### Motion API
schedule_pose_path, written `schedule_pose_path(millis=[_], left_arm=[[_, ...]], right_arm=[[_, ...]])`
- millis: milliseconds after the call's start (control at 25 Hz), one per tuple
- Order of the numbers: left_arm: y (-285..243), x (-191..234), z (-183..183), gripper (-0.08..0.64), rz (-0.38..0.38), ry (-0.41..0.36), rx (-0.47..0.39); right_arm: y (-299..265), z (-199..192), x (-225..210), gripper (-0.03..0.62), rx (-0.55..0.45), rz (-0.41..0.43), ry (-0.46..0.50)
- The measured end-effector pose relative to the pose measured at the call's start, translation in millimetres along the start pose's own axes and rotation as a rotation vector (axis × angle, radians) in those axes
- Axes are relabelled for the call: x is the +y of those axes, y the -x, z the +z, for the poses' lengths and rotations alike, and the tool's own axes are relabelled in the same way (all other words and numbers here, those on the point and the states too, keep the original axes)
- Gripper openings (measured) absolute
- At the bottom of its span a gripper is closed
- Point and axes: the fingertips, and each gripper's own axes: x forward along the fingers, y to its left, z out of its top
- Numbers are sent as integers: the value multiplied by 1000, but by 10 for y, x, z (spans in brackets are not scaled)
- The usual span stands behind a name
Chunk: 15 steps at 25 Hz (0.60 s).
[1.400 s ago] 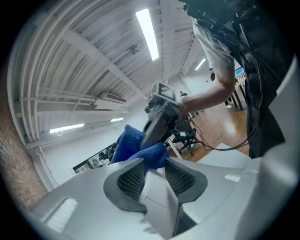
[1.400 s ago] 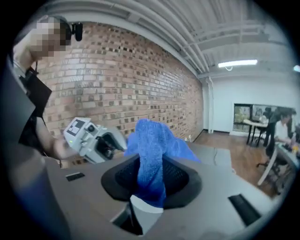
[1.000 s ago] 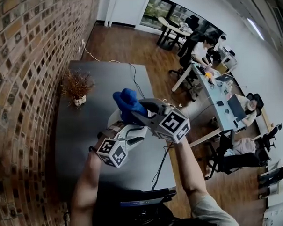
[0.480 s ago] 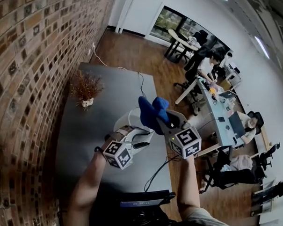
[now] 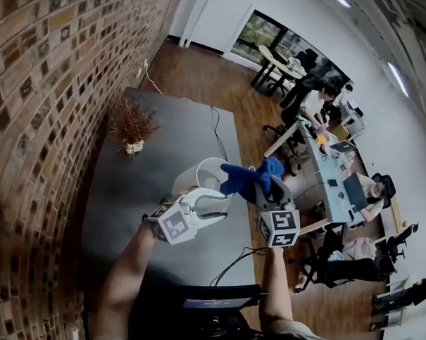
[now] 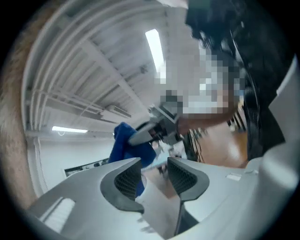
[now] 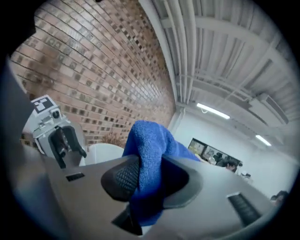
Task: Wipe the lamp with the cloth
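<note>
A dried plant [image 5: 132, 125] and a cable [image 5: 215, 130] lie beyond the lamp [image 5: 198, 176].

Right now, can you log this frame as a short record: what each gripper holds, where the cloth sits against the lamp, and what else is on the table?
left gripper: shut on the white lamp
right gripper: shut on the blue cloth
cloth vs lamp: cloth beside the lamp's right edge in the head view; contact cannot be told
surface: dark table
also there: potted plant near the brick wall
</note>
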Motion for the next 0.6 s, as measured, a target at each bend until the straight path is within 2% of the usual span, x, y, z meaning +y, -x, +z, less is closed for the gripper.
schedule_pose_path(millis=[80,120,160,200,280,360,480,520,600], left_arm=[[414,251,306,181,127,225,-272],[682,407,339,179,220,328,-362],[961,545,280,155,311,409,-414],[1229,645,164,138,391,475,-447],[1666,685,-141,110,503,583,-481],[1954,553,-389,110,557,651,-469],[2264,204,-613,110,603,706,-424],[2368,95,-667,110,621,724,-419],[2581,-107,-784,110,660,762,-409]], right_arm=[[211,370,234,114,-90,18,4],[317,571,404,114,-136,39,24],[405,765,615,114,-175,64,80],[455,915,855,114,-195,83,175],[396,971,1338,114,-161,79,396],[157,713,1795,114,-117,72,574],[-155,-221,2352,115,25,130,817],[-196,-581,2499,114,87,174,860],[-197,-1258,2791,114,213,301,879]])
